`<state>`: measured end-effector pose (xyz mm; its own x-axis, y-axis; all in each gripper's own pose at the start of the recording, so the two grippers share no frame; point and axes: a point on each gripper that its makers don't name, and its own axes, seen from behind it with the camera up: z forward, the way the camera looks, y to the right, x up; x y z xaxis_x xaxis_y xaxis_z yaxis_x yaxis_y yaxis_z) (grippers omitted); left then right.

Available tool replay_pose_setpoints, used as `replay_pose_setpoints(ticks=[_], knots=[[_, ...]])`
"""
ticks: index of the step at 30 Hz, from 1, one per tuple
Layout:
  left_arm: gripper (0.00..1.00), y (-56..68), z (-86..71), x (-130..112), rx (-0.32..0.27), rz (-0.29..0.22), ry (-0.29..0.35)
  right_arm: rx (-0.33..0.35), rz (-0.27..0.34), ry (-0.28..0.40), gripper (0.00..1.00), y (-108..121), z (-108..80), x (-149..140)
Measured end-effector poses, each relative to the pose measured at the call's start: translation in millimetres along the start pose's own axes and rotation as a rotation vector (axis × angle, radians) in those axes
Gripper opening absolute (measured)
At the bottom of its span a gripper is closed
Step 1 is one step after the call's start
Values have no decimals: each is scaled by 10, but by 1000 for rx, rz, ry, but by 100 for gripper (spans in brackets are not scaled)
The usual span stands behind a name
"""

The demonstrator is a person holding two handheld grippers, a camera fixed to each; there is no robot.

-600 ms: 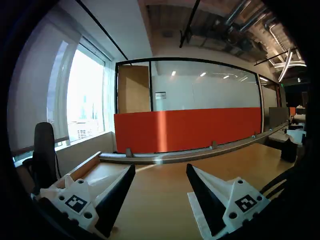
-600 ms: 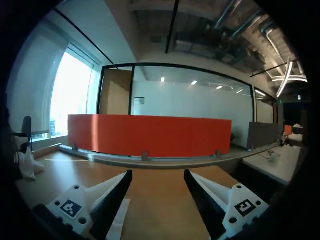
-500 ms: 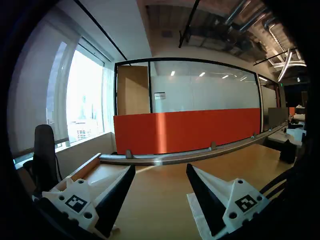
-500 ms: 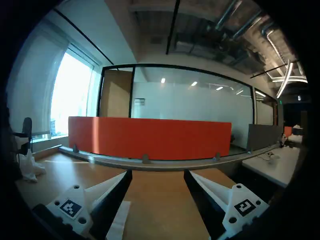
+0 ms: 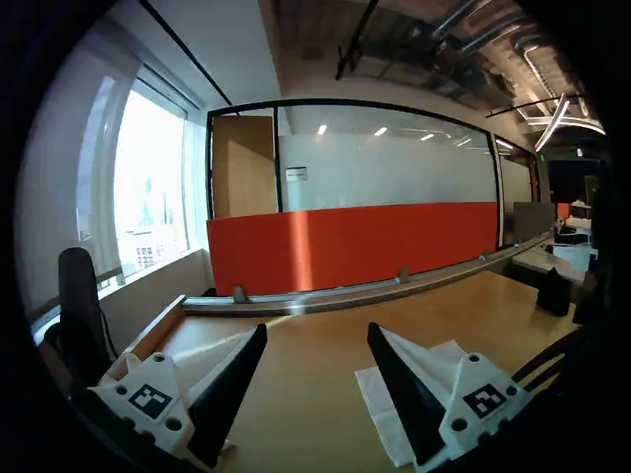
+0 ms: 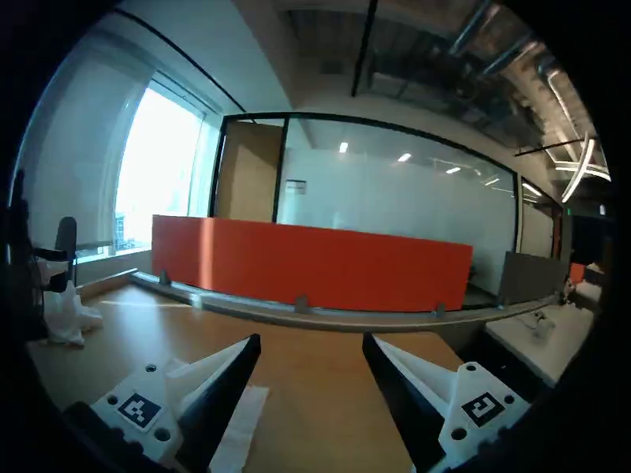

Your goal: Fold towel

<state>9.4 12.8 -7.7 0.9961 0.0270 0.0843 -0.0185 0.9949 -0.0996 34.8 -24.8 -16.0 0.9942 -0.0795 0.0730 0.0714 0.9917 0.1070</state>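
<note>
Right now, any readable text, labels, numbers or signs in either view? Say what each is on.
No text can be read.
Small sign on the glass wall: too small and blurred to read.
Square markers on the left gripper and the right gripper: black-and-white code patterns, no letters or digits.

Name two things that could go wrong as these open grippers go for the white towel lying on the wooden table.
1. The towel lies flat on the table, so the left gripper, open near it, may scrape the wood or slip off the cloth rather than pinch it.
2. The right gripper, also open, has just a strip of towel beside one finger. Grabbing at mismatched spots would likely give a skewed fold.
</note>
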Motion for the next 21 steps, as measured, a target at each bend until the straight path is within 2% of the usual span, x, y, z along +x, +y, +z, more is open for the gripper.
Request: replay_pose_setpoints(ticks=[6, 13, 21], knots=[[94, 147, -37, -121, -78, 27, -62, 91, -45, -68, 100, -163, -47, -126], [94, 376, -72, -268, -187, 31, -128, 202, -88, -142, 100, -405, -100, -288], [94, 525, -43, -478, -248, 30, -179, 273, -114, -200, 100, -550, -91, -496]])
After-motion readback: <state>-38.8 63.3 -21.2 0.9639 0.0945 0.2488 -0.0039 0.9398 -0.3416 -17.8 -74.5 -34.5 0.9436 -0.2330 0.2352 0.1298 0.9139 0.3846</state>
